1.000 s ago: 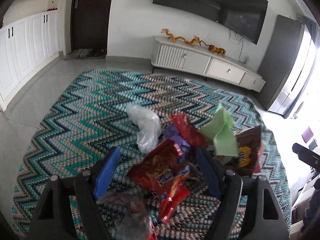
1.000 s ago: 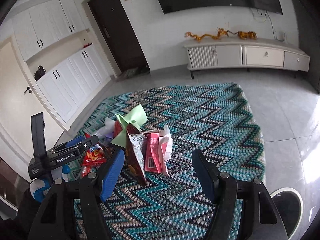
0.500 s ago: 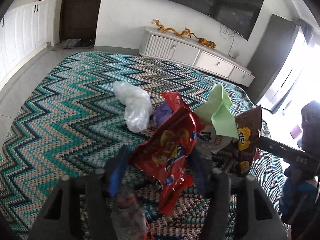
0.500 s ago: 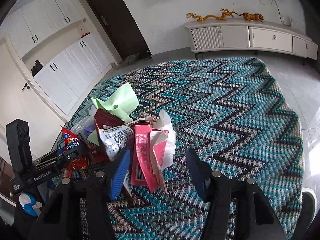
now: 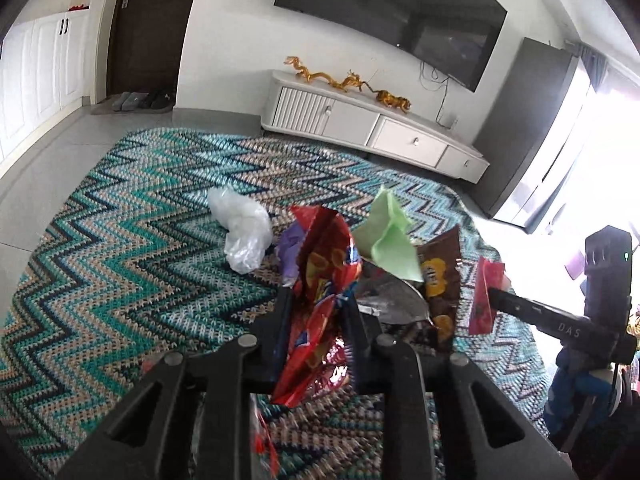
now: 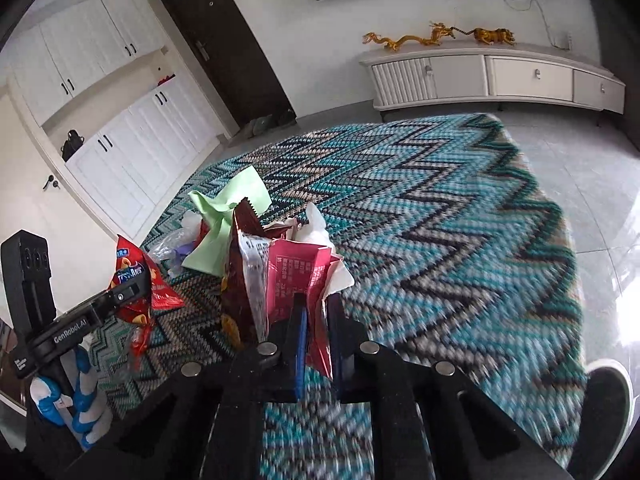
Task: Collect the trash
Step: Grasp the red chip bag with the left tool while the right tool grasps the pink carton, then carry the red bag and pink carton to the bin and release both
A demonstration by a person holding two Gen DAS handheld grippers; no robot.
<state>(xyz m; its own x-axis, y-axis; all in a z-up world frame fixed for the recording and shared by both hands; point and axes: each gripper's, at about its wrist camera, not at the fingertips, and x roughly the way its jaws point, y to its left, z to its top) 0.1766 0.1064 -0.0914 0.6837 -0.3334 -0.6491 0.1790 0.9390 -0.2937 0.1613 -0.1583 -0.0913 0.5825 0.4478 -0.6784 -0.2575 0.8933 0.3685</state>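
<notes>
A heap of trash lies on the zigzag rug (image 5: 120, 248). My left gripper (image 5: 318, 300) is shut on a red snack bag (image 5: 320, 276), which stands up between the fingers. Behind it lie a clear plastic bag (image 5: 242, 236), a purple wrapper (image 5: 290, 246), green paper (image 5: 388, 240) and a brown snack bag (image 5: 440, 280). My right gripper (image 6: 316, 308) is shut on a pink wrapper (image 6: 298, 272), with the brown bag (image 6: 244, 272), white tissue (image 6: 320, 228) and green paper (image 6: 224, 216) beside it. The red bag also shows in the right wrist view (image 6: 136, 276).
A white TV cabinet (image 5: 372, 124) stands against the far wall under a TV. White cupboards (image 6: 132, 140) and a dark door (image 6: 224, 48) are on the left. A shoe (image 6: 604, 408) is at the rug's right edge. Bare tile floor (image 6: 592, 184) surrounds the rug.
Both grippers moved in on the heap and closed: the left on the red snack bag, the right on the pink wrapper. Both bags now stand lifted between the fingers.
</notes>
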